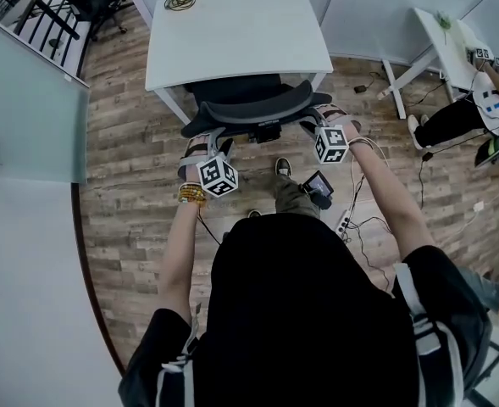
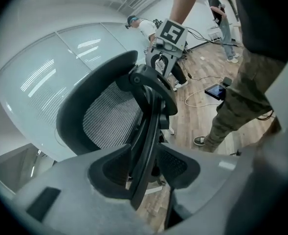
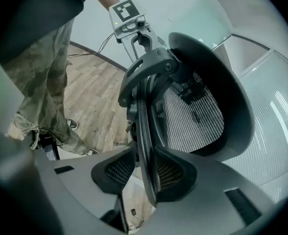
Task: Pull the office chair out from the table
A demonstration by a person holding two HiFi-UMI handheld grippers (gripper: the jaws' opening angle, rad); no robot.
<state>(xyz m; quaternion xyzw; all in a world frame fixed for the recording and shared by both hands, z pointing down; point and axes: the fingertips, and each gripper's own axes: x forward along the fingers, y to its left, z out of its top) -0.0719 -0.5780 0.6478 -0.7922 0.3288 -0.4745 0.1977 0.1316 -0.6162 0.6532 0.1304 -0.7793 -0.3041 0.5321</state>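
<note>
Left gripper (image 2: 144, 171) and right gripper (image 3: 144, 173), jaws spread, straddle the office chair (image 1: 251, 105) back; table (image 1: 232, 32) covers seat.

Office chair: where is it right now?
The office chair stands top centre of the head view, seat under the white table, backrest toward the person, between the left gripper and right gripper.

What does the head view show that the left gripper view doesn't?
Only the head view: the cable coil lying on the table. Only the left gripper view: the chair back's mesh, and its rim standing between the open jaws. Both: the chair, the right gripper and the wood floor.
</note>
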